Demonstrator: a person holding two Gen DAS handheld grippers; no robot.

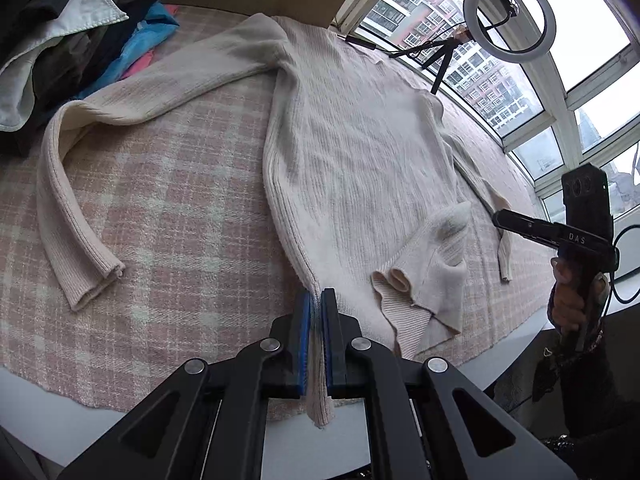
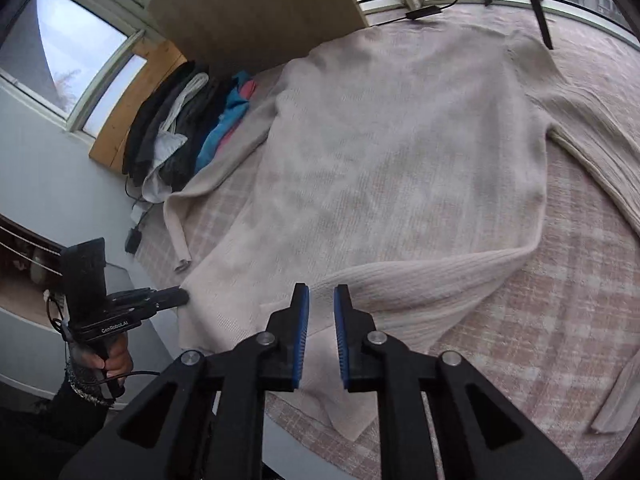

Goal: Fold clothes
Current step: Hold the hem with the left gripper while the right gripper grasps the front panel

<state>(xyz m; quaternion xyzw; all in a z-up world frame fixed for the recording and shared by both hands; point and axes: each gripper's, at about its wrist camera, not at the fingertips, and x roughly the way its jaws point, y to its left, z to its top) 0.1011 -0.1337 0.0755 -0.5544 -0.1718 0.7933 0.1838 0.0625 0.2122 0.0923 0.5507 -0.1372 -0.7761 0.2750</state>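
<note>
Sweater (image 1: 360, 152) hem in left claw (image 1: 318, 300)

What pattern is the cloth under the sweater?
Pink and white plaid cloth, clearest in the left wrist view, lying beneath the sweater.

Cream ribbed sweater (image 1: 352, 152) on pink-and-white plaid blanket (image 1: 160, 208). Beside sweater's left sleeve: clothes pile (image 1: 68, 44) in black, white, blue, pink. Left gripper (image 1: 318, 300) and right gripper (image 2: 321, 296): black, blue pads.

Daylight from the windows (image 1: 520, 92) lit my views evenly; shadows were soft, edges bent by fisheye, the sky glared white.
</note>
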